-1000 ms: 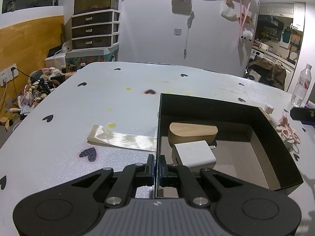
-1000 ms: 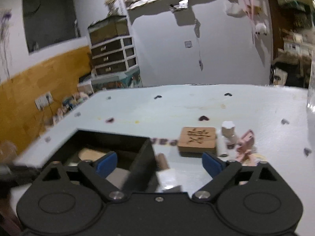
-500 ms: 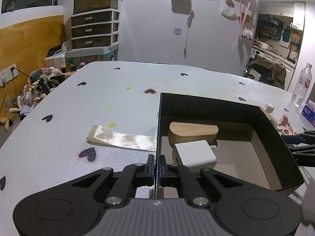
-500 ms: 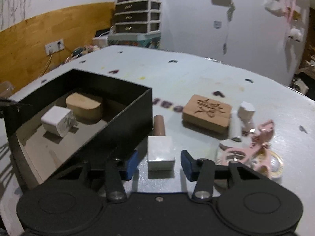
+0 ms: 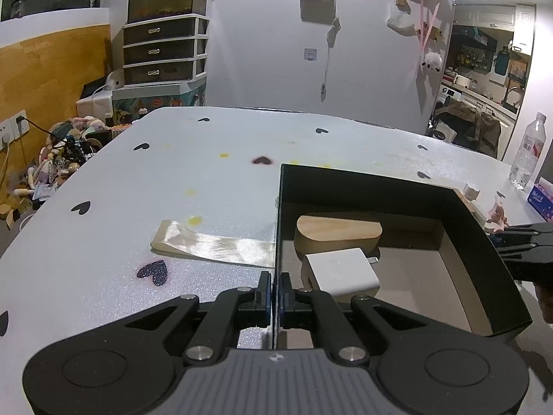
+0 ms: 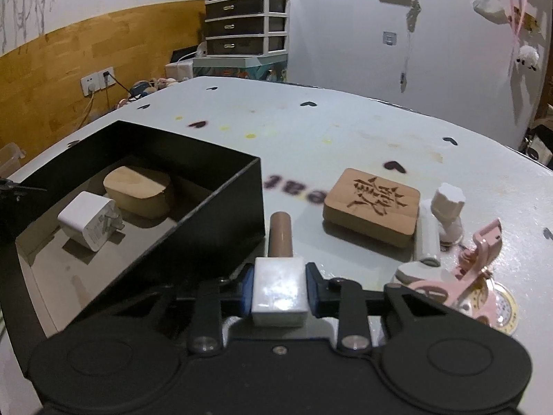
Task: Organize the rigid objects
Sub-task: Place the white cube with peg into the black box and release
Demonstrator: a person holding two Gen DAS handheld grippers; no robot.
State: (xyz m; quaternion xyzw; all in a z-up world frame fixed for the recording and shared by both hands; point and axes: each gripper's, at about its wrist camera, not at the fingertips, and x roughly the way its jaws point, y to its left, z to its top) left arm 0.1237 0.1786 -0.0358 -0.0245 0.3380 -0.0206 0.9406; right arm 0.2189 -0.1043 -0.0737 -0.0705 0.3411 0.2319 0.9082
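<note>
A black open box (image 5: 363, 180) (image 6: 193, 145) holds a white charger (image 5: 340, 271) (image 6: 88, 219) and a rounded wooden block (image 5: 337, 233) (image 6: 138, 190). My left gripper (image 5: 275, 292) is shut on the box's near left wall. Just right of the box lies a stamp-like piece with a white square cap (image 6: 279, 307) and a brown cylinder (image 6: 280, 235). My right gripper (image 6: 279, 285) is closing on the white cap, its blue pads against both sides. It also shows at the right edge of the left wrist view (image 5: 525, 242).
A carved wooden tile (image 6: 371, 204), a small white figure (image 6: 447, 207) and a pink trinket (image 6: 480, 256) lie right of the cap. A shiny tape strip (image 5: 214, 243) lies left of the box. A water bottle (image 5: 528, 152) and tissue pack (image 5: 541, 199) stand far right.
My right gripper dropped toward the table beside the box and its jaws narrowed from wide open onto the white cap. The left gripper and the box stayed still.
</note>
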